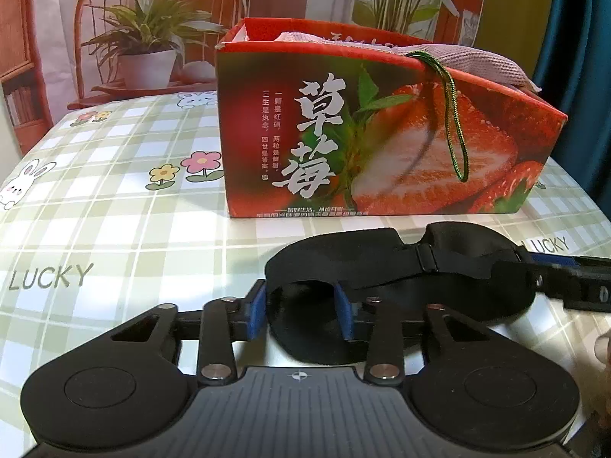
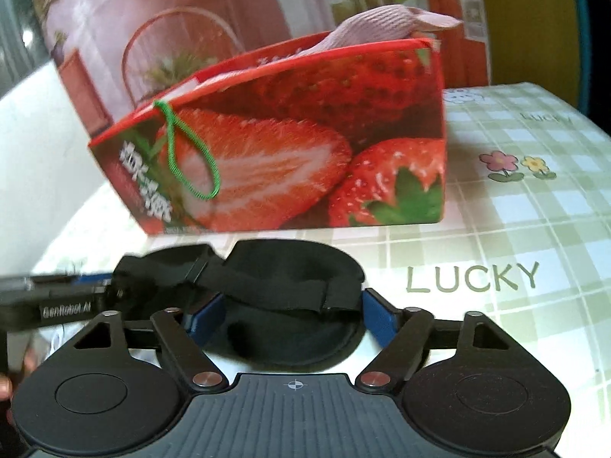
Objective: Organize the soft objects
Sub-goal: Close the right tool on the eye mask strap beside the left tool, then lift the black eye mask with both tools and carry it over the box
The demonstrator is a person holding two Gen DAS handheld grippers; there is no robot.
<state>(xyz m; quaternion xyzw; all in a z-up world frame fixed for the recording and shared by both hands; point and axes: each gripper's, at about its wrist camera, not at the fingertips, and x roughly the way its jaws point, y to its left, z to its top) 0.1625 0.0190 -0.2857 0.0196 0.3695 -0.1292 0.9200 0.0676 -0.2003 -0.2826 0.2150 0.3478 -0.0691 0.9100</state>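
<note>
A black sleep mask (image 1: 401,278) lies on the checked tablecloth (image 1: 114,206) in the lower middle of both wrist views, just in front of the red strawberry box (image 1: 382,133), which already holds a pink mesh cloth (image 1: 473,63) spilling over its rim. The left gripper (image 1: 301,305) sits at one end of the mask with a lobe and the strap between its blue pads — the pads look close against the fabric, but whether they truly pinch it cannot be told from here. The right gripper (image 2: 294,318) straddles the other lobe with its jaws clearly wider than the padding, so it reads as released, not gripping. The step in hand looks like a two-handed pickup of the mask for the box. To do it well, each gripper should probably bite through a padded lobe rather than the elastic strap alone, which would stretch and let the body sag. Then both ends could rise together, clearing the box's front wall and its dangling green cord loop (image 1: 456,126). The mask's long axis runs left to right across each frame, roughly parallel to the box's front face, lying flat with the strap (image 2: 267,286) draped over its top.
</note>
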